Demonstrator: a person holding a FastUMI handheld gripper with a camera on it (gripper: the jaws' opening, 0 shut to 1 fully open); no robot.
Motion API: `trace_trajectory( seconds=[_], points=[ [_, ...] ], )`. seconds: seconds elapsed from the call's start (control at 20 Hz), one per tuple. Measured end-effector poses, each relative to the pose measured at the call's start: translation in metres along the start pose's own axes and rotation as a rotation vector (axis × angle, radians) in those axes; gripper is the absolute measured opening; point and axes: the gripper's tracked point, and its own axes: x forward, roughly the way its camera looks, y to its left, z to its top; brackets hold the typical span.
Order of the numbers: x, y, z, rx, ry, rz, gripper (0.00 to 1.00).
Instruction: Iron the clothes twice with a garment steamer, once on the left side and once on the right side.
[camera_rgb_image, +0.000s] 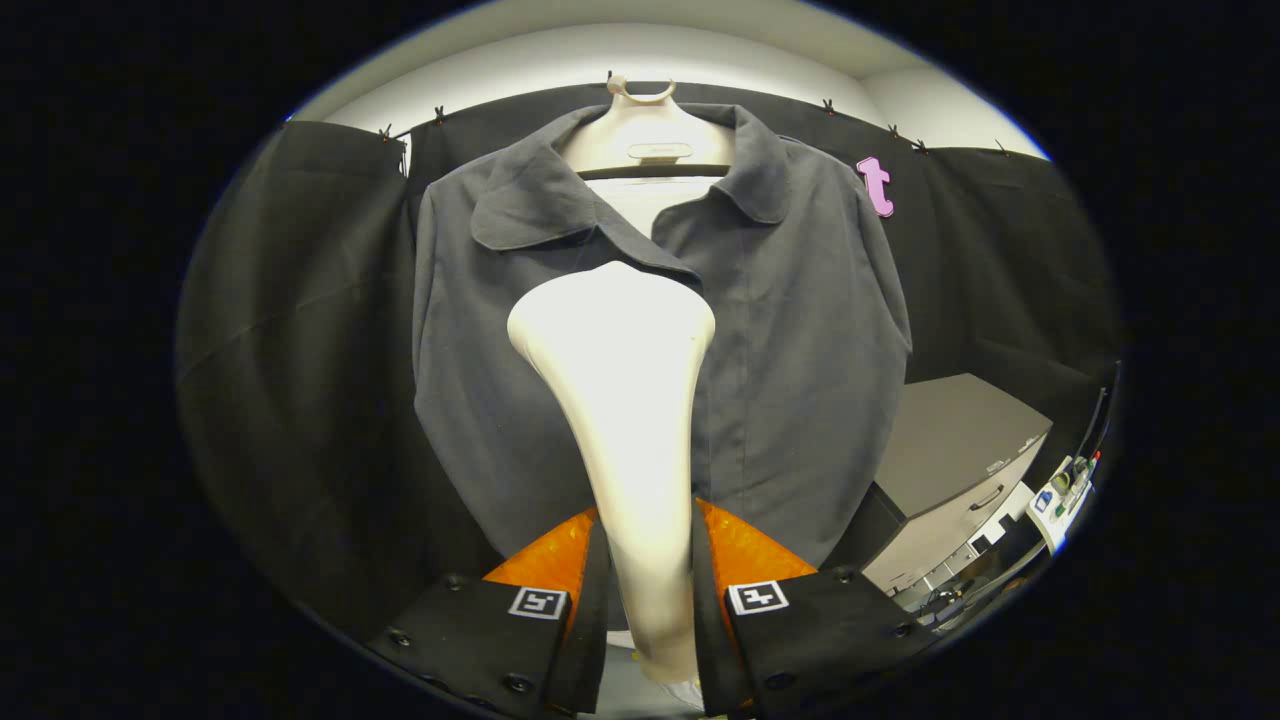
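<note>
- Gripper: both fingers clamp the handle of the garment steamer — a pale, wand-like body that widens to a rounded head ahead of the fingers.
- Steamer head: raised to upper-chest height of the shirt, near its centre line, just under the collar; whether it touches the fabric can't be told from this angle.
- Shirt: dark grey, collared, hanging front-on from a pale hanger against the black booth wall; front panels look fairly flat, w/ a few soft folds.
- Background: grey cabinet beyond the shirt's edge, w/ small equipment beside it.
- Progress, as judged: steamer in hand and brought to the garment — approx. the start of a stroke. No steam visible, and nothing shows either side as done, so left and right passes both count as remaining.
</note>
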Motion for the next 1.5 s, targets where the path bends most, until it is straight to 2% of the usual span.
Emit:
trace_trajectory(
  seconds=[0.3,0.95,1.5],
  points=[
    [0.023,0.024,-0.013,-0.028,0.044,0.019,0.45],
    [0.047,0.022,-0.062,-0.027,0.156,0.033,0.45],
    [0.056,0.02,-0.131,-0.04,0.285,0.053,0.45]
  ],
)
